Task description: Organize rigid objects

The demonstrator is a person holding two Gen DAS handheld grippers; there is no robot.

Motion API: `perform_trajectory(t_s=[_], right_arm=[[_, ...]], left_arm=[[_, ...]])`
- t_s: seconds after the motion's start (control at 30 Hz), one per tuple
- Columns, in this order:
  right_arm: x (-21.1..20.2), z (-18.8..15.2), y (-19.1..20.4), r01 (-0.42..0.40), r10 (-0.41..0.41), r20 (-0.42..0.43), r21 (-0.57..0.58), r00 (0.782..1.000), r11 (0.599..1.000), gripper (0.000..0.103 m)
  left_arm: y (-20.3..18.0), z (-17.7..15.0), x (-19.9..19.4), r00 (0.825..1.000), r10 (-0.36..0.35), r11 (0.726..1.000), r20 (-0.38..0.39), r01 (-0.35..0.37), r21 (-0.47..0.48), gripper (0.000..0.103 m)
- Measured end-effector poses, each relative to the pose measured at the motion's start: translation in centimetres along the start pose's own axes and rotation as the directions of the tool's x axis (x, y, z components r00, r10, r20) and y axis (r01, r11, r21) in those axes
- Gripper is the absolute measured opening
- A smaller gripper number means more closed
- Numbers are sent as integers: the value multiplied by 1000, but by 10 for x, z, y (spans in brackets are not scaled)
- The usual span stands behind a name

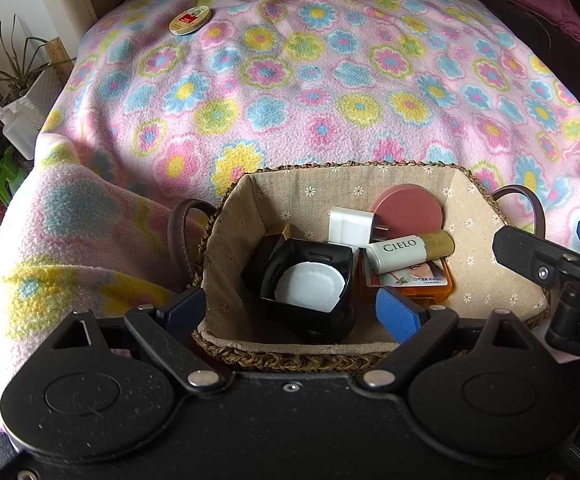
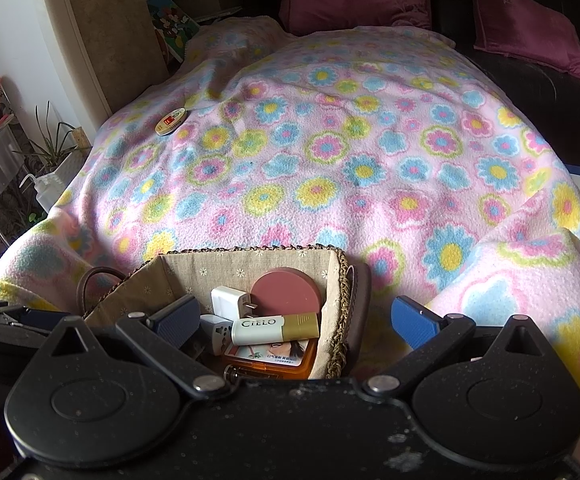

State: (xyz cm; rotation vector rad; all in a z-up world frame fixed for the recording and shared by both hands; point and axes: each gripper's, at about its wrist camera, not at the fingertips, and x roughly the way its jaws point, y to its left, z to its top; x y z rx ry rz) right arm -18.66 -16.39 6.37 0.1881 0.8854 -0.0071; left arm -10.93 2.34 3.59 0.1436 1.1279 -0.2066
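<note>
Already most of the rigid things sit in the woven basket, which rests at the near edge of the blanket-covered bed: a black square box with a white disc inside, a white charger plug, a pink round compact, a CIELO tube lying across an orange case. One piece is left out, a small round tin with a red and green label, lying flat near the far left corner of the bed, well apart from the basket.

The left claw hangs over the basket's near rim with its blue pads spread wide and nothing between them. The right claw is likewise spread and empty, over the basket's right wall (its left pad above the contents, its right pad outside over the blanket).

What the coming move turns on, as I judge it: the tin lies ahead and to the left of both claws, across the whole bed. In the left wrist view it sits nearer the centre line than in the right, so the left claw seems the handier one. Being round and flat, the tin has no long axis to line up with; the pads need only straddle its rim.
</note>
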Motion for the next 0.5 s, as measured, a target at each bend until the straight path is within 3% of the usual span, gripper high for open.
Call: perform_trajectory(t_s=[0.5], right_arm=[[1,0,0,1,-1,-3,2,1000,1000,103]], left_arm=[[0,1,0,1000,2,1000,3,-2,6,89]])
